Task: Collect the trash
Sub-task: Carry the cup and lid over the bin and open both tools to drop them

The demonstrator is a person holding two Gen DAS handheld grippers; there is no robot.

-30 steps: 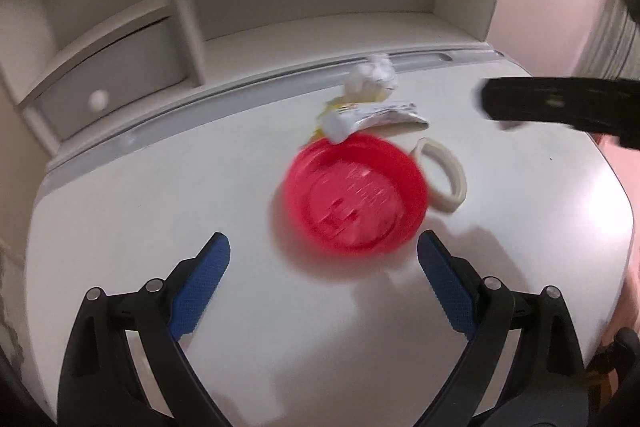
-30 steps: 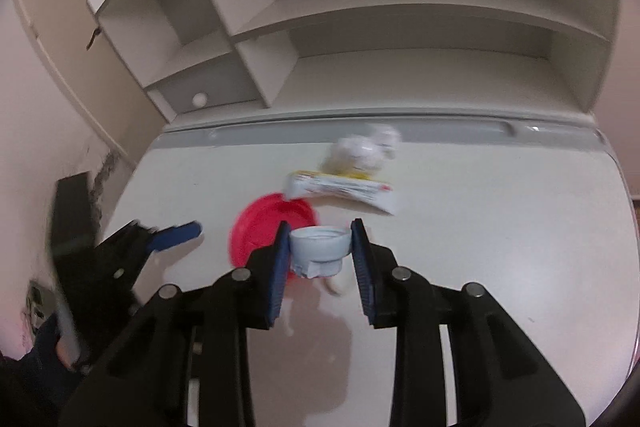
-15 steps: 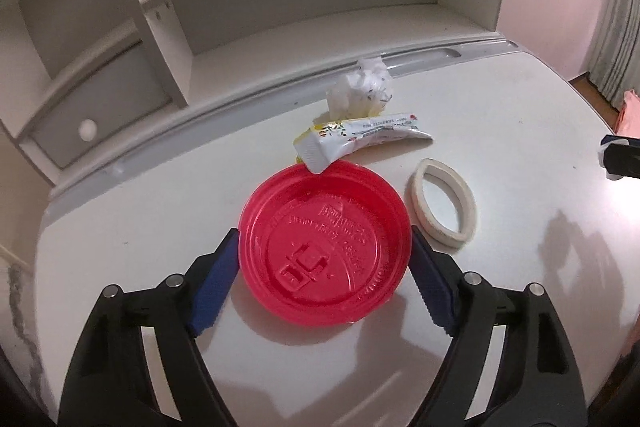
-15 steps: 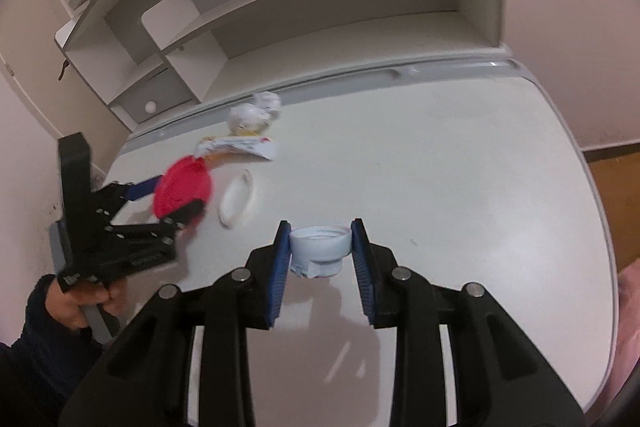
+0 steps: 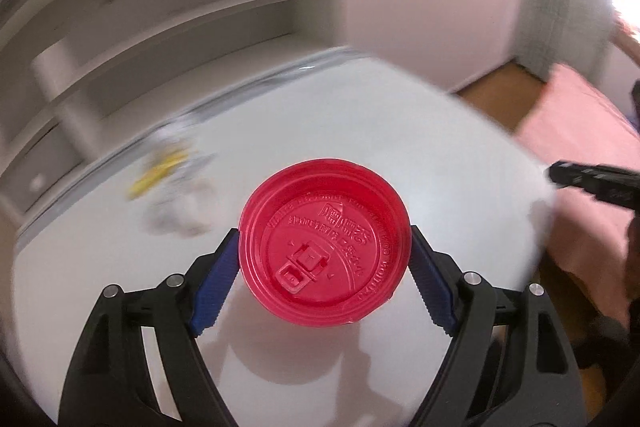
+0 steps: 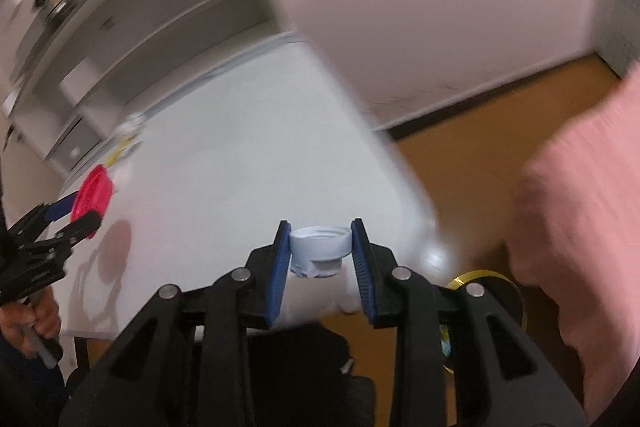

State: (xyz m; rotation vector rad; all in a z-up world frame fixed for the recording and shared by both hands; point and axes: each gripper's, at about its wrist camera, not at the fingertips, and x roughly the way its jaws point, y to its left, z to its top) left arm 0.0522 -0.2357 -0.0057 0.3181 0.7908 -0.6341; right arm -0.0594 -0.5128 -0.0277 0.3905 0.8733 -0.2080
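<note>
A red plastic cup lid [image 5: 320,211] hangs flat above the white table [image 5: 400,131], and my left gripper [image 5: 324,239] is shut on its rim from both sides. In the right wrist view the same lid [image 6: 94,195] and the left gripper [image 6: 68,217] show at the far left. My right gripper [image 6: 320,237] is shut on a pale bottle cap [image 6: 320,243], at the table's right front corner [image 6: 416,227]. A crumpled paper ball and a yellow-and-white wrapper [image 5: 168,163] lie blurred near the table's back; they appear again as the paper and wrapper [image 6: 128,133].
White shelving with a small drawer [image 5: 120,47] stands behind the table. Right of the table are wooden floor [image 6: 460,147] and a pink cover [image 6: 580,207]. A gold-rimmed round container [image 6: 494,277] sits low beside the right gripper. A hand [image 6: 36,319] holds the left gripper.
My left gripper closed on the red lid, lifted it off the table and swung right. My right gripper carried the cap right, from mid-table to its corner.
</note>
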